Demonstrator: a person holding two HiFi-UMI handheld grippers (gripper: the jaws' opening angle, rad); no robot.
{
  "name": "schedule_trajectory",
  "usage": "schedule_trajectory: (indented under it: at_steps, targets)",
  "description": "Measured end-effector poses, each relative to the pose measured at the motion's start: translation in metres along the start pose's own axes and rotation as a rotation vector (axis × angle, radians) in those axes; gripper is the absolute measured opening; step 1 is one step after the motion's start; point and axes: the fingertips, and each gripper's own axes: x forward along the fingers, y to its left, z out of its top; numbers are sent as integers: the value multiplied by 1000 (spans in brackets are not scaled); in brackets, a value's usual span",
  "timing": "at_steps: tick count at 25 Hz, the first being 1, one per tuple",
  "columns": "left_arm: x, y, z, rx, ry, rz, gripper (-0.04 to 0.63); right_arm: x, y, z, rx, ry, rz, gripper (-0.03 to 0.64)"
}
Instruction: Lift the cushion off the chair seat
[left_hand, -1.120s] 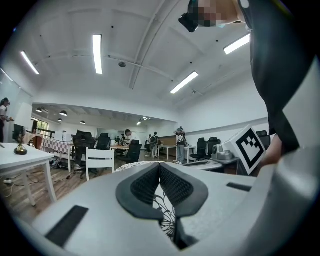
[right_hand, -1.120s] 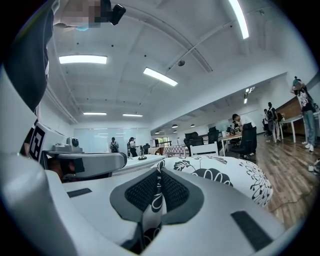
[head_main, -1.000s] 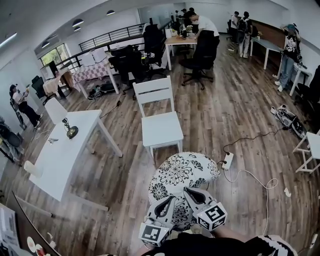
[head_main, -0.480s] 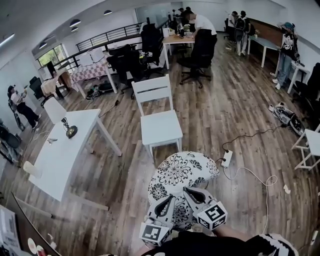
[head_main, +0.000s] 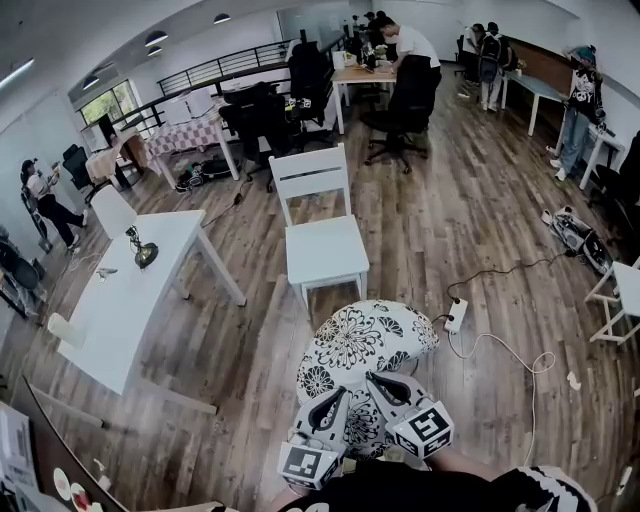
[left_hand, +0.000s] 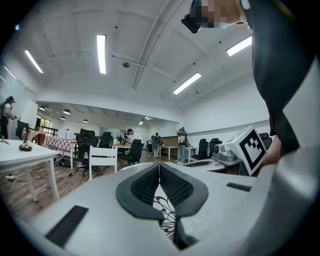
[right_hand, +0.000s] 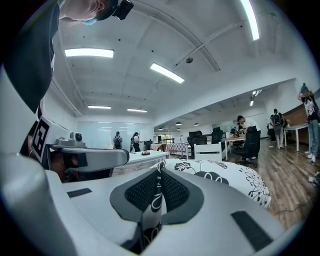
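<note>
The person is holding the black-and-white flowered cushion (head_main: 368, 340) up in the air with both grippers, close to their own body and over the wooden floor (head_main: 230, 350). The cushion is hanging clear of the white chair (head_main: 325, 250), which is standing just beyond it with its seat facing the person.

The left gripper (left_hand: 159, 169) is clenching the near edge of the cushion. In the left gripper view its two dark ribbed pads (left_hand: 145, 185) are pressing together on a fold of the flowered cloth, which is showing in the narrow slit between them. The right gripper (right_hand: 159, 175) is gripping the same edge just beside it. In the right gripper view a strip of the printed cloth is running down between its pads, and the plump body of the cushion is swelling out ahead and to the right. In the head view the two grippers are sitting side by side at the cushion's near rim, their marker cubes toward the person.

A long white table (head_main: 110, 320) is standing to the left of the chair, with a small dark ornament (head_main: 143, 257) on its far half. To the right of the cushion a white power strip (head_main: 456, 319) is lying on the floor with a white cable (head_main: 500, 350) looping away from it. Several people are standing and working at desks far back in the room.
</note>
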Motion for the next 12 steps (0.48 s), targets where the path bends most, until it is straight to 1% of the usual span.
schedule_trajectory:
  at_steps: [4,8,12]
  targets:
    - [-2,-5,1,10,-15,-21,5,-2,2,1,8,-5,4,32]
    - [0,-5,2,3,-54,-8,5,-1,2,-2,13,-8,13,32]
    - [-2,-5,2,3,-37,-4,6,-1,3,0,9,-9,21,32]
